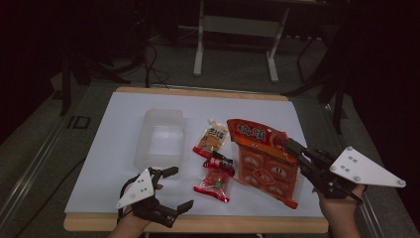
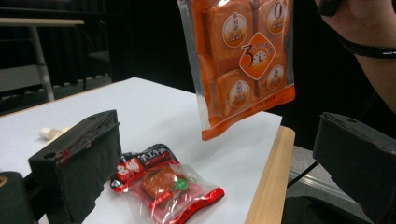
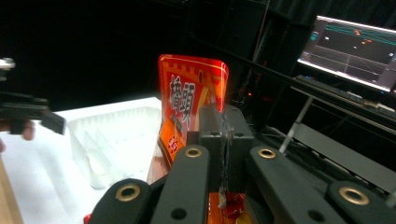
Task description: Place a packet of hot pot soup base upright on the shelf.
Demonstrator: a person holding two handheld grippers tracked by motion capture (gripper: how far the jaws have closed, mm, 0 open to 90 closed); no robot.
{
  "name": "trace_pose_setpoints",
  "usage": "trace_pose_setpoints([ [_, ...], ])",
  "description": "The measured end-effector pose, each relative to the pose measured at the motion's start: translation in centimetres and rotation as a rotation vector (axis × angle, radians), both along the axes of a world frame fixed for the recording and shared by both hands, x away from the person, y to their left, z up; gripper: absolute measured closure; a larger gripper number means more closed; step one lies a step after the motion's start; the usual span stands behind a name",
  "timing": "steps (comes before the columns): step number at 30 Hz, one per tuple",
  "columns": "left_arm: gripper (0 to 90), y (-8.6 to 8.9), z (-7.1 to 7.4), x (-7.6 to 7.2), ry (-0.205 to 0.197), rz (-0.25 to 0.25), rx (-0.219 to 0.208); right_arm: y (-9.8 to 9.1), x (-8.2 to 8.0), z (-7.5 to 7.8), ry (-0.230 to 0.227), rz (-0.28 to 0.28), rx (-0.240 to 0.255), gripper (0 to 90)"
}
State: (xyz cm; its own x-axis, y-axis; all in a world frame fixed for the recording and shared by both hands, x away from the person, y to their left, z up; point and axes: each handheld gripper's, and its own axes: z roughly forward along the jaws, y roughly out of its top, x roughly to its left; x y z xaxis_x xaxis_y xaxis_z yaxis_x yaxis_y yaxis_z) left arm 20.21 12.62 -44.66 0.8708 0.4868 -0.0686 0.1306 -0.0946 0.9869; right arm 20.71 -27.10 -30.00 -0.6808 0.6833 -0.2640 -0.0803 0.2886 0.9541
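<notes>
- Gripping the large orange snack bag (image 1: 262, 158) by its edge, the right gripper (image 1: 291, 145) is keeping both jaws clamped flat on the glossy foil; the bag is hanging clear of the white table (image 1: 119, 129), right of centre, likely for moving to the clear plastic tray (image 1: 161, 139) at far left.
- Hovering at the near left edge, the left gripper (image 1: 173, 187) is standing open and empty.
- Lying between them: 3 smaller crinkly packets, the nearest a red one (image 2: 166, 184).
</notes>
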Motion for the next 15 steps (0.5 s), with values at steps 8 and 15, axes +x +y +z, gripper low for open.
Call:
trace_pose_setpoints([
  [8,1.5,-1.2,1.8,2.5,0.019,-0.065,-0.031,1.5,-0.5,1.2,-0.028,0.046,0.005,89.1],
  [15,1.5,-2.5,2.8,3.8,-0.018,-0.074,0.003,2.4,-0.8,2.1,-0.045,0.07,-0.004,89.0],
])
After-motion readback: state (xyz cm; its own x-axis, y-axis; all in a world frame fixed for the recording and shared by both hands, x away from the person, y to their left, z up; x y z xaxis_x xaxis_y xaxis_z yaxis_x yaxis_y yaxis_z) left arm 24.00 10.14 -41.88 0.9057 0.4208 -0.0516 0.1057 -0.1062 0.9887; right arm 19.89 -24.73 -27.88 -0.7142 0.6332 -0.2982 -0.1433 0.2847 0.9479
